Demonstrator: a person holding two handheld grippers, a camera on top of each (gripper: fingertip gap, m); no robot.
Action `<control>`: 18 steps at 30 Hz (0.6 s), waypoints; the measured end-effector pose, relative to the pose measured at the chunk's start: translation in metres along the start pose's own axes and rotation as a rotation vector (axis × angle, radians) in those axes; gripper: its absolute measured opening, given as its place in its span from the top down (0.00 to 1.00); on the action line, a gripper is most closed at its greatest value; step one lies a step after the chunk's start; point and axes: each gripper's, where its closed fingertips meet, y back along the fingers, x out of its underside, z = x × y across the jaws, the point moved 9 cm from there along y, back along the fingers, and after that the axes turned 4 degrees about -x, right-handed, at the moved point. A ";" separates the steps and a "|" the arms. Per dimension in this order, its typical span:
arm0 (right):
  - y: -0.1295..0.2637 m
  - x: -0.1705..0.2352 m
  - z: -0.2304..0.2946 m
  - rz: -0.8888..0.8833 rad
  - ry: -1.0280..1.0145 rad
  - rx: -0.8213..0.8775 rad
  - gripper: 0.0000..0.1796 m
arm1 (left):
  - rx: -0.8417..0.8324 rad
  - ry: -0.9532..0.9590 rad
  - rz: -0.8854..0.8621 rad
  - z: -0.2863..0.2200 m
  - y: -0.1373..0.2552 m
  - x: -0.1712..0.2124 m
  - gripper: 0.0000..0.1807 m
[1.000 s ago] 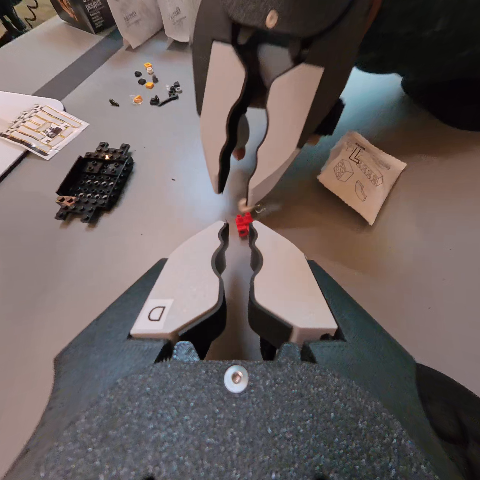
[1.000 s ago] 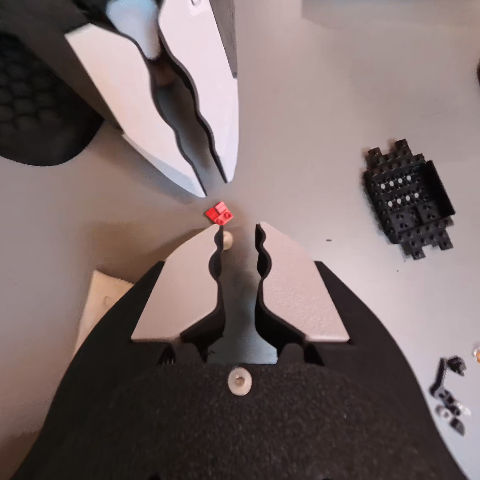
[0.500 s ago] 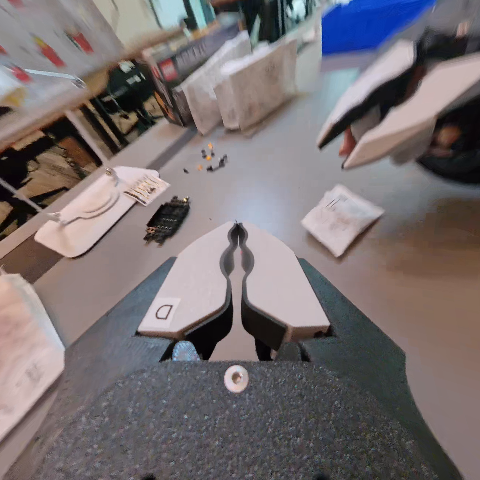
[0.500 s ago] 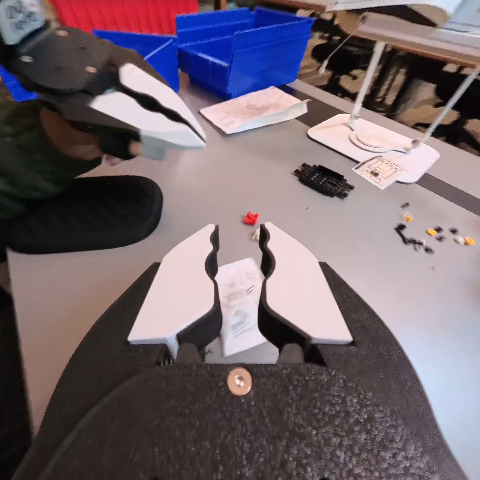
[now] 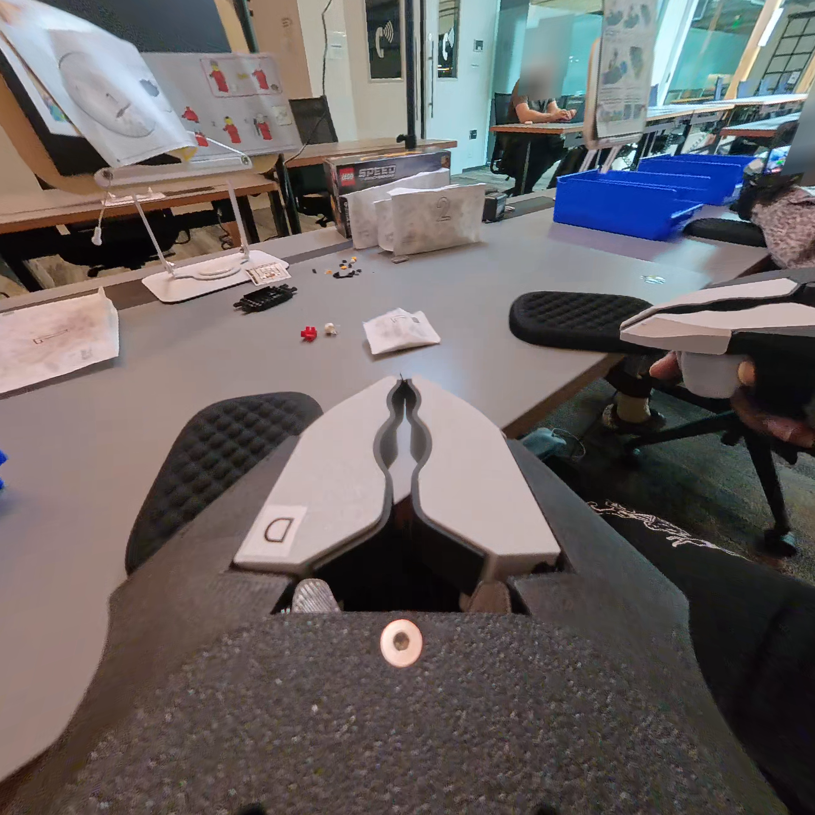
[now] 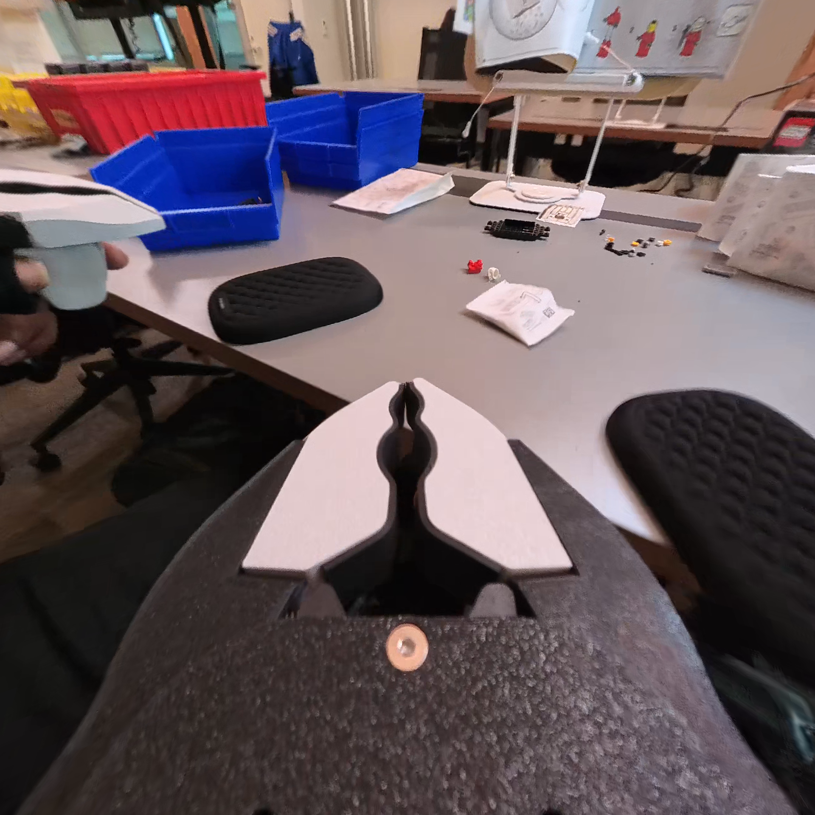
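Your grey desk [image 5: 507,273] carries everything: blue bins [image 6: 211,185] at the far side, two black wrist rests [image 6: 294,298], a crumpled white paper bag [image 6: 520,315], a black brick chassis [image 5: 264,297], then the small red brick piece [image 5: 309,334] just beside a tiny white piece [image 5: 329,328]. Your left hand-held gripper [image 5: 403,388] hangs near the desk edge, fingertips pressed together on nothing. Your right hand-held gripper [image 6: 408,388] does likewise, well apart from the red piece

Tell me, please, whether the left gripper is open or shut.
Shut and empty: the left gripper's jaws meet at the tips, nothing between them.
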 end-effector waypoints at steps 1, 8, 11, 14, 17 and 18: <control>0.010 0.006 0.007 -0.016 -0.017 0.026 1.00 | -0.005 -0.011 -0.008 -0.008 0.012 0.000 1.00; 0.062 0.038 0.038 -0.053 -0.083 0.089 0.98 | 0.031 0.103 0.007 -0.041 0.063 0.022 1.00; 0.074 0.039 0.038 -0.008 -0.089 0.014 0.99 | 0.116 0.102 0.025 -0.053 0.060 0.026 1.00; 0.083 0.039 0.024 -0.004 -0.054 0.048 0.99 | 0.137 0.092 0.024 -0.058 0.044 0.024 1.00; 0.084 0.046 0.004 -0.003 -0.084 0.083 0.99 | 0.130 0.067 0.009 -0.061 0.019 0.024 1.00; 0.082 0.050 -0.003 -0.003 -0.093 0.096 0.99 | 0.125 0.059 0.005 -0.060 0.011 0.024 1.00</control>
